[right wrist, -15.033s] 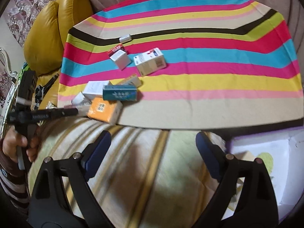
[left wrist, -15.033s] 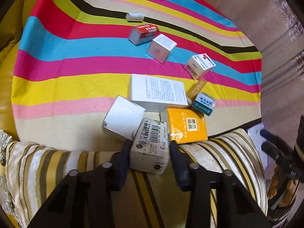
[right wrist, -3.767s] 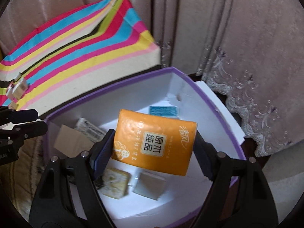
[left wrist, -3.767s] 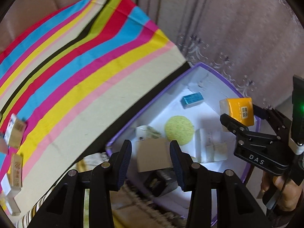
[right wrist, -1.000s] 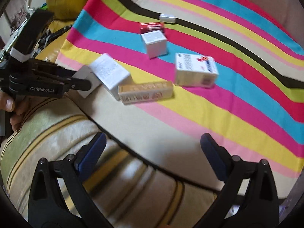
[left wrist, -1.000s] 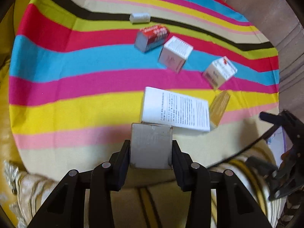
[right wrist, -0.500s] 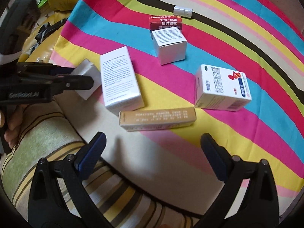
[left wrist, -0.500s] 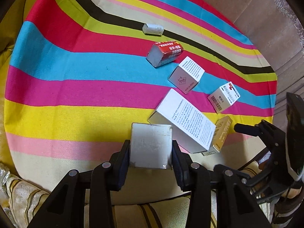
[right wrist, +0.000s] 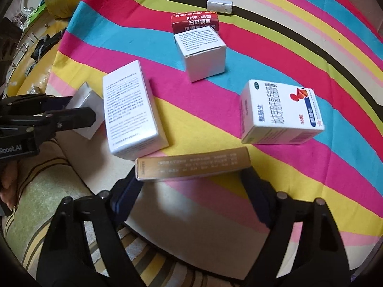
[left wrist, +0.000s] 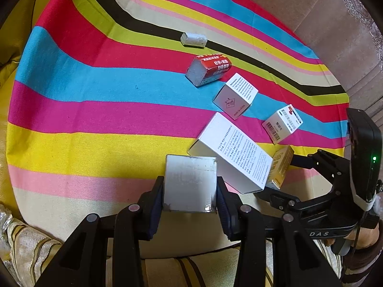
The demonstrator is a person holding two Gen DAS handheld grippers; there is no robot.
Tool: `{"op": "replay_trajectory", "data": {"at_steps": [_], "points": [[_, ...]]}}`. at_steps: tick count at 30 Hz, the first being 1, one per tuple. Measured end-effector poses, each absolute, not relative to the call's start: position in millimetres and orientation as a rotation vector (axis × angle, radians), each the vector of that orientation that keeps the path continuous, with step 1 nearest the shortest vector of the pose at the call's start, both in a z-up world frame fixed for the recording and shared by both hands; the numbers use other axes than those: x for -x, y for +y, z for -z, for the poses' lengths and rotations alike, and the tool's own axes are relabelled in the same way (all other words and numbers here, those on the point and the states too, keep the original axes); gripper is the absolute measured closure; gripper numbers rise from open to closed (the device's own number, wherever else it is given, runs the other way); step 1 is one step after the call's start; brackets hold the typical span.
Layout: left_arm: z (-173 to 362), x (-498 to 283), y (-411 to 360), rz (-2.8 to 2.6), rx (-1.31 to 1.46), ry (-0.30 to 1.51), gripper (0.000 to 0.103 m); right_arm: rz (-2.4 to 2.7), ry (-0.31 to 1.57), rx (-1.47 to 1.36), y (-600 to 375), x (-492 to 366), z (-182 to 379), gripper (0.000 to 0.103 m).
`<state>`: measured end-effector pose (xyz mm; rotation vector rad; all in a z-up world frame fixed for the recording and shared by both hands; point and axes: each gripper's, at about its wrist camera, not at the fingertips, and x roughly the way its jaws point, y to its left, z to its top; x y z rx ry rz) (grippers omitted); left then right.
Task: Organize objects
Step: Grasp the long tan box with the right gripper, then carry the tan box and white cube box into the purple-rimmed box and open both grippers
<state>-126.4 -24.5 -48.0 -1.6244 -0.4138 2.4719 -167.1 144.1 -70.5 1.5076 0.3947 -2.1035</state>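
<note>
My left gripper (left wrist: 189, 185) is nearly closed. Its pads squeeze the two sides of a plain white box (left wrist: 189, 181), held clear at the near edge of the cloth. My right gripper (right wrist: 191, 184) stands much wider and its jaws have just been closing. A long gold box (right wrist: 191, 165) lies flat between them, and a pad seems to meet each short end. In the left wrist view that gripper sits at about 3 o'clock from my held box, with my hand (left wrist: 366, 236) behind it.

Under everything is a striped cloth (left wrist: 95, 119) in red, blue, pink, yellow, green and black. A striped cushion (left wrist: 31, 246) lies along its near edge at 6 o'clock. A yellow leather seat (right wrist: 57, 0) shows at 10 o'clock in the right wrist view, and a beige curtain (left wrist: 323, 24) at 1 o'clock in the left.

On the cloth, a long white printed box (right wrist: 129, 110) lies at 11 o'clock from the gold box, just beside it. Its other side is next to my held box. A white medicine box with a blue and red mark (right wrist: 280, 112) is at 1 o'clock, close by. A white cube box (right wrist: 203, 55) stands at 12 o'clock, with a red box (right wrist: 195, 21) right behind it. A small silvery roll (right wrist: 219, 6) lies farthest out, on the black stripe.
</note>
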Motion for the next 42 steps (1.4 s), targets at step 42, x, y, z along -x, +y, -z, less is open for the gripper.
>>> {"op": "replay_trajectory", "data": {"at_steps": [42], "points": [[-6.7, 54.5, 272.3, -2.177, 1.419, 0.208, 0.061, 2.780, -0.103, -1.551, 410.9, -6.3, 8.6, 0.019]]}}
